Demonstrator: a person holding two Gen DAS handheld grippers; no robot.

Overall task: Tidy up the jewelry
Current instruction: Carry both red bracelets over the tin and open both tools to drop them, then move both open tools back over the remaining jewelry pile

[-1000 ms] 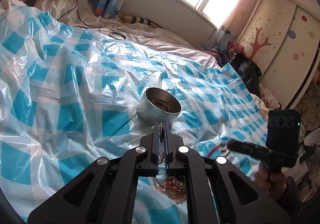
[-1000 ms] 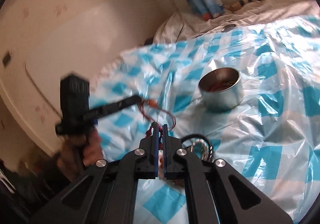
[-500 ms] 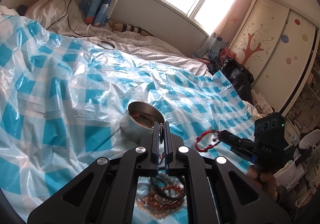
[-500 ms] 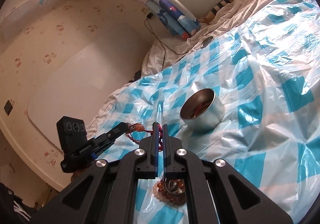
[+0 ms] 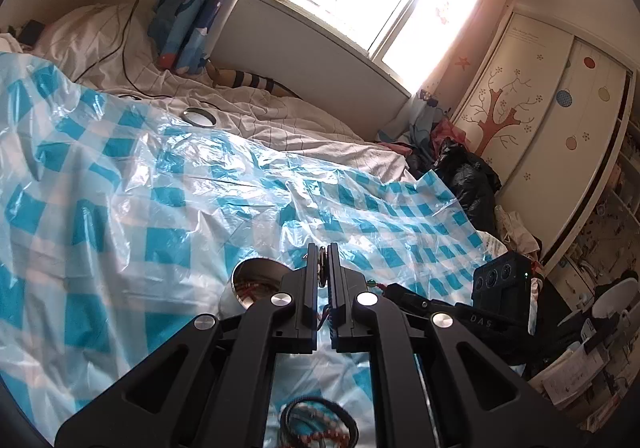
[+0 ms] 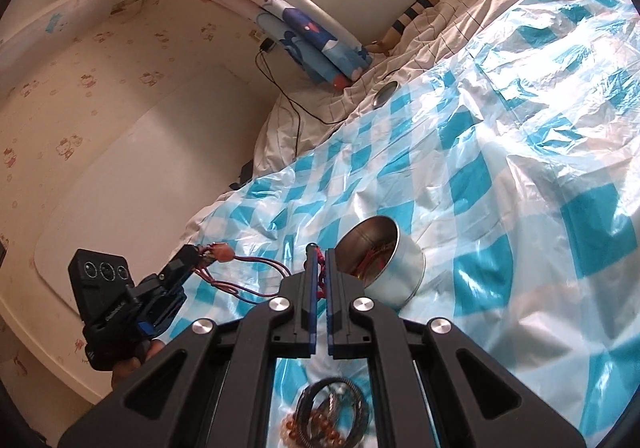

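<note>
A red cord necklace (image 6: 248,278) with an orange pendant hangs stretched between both grippers. My left gripper (image 5: 324,250) is shut on its pendant end; it also shows in the right wrist view (image 6: 196,254). My right gripper (image 6: 320,254) is shut on the red cord's other end, close to the rim of a round metal tin (image 6: 390,268). The tin (image 5: 256,282) holds some red jewelry and stands on the blue checked plastic sheet (image 5: 132,216). A pile of dark rings and amber beads (image 6: 332,414) lies below both grippers (image 5: 316,424).
The sheet covers a bed with white bedding. A tin lid (image 5: 198,116) lies on the bedding at the back. A black cable (image 5: 128,60) runs from the wall. Rolled blue fabric (image 5: 192,12), a wardrobe (image 5: 540,120) and dark bags (image 5: 468,176) stand at the room's edges.
Both grippers have risen and tilted up, carrying the red necklace. The tin now sits lower and closer to both grippers in each view.
</note>
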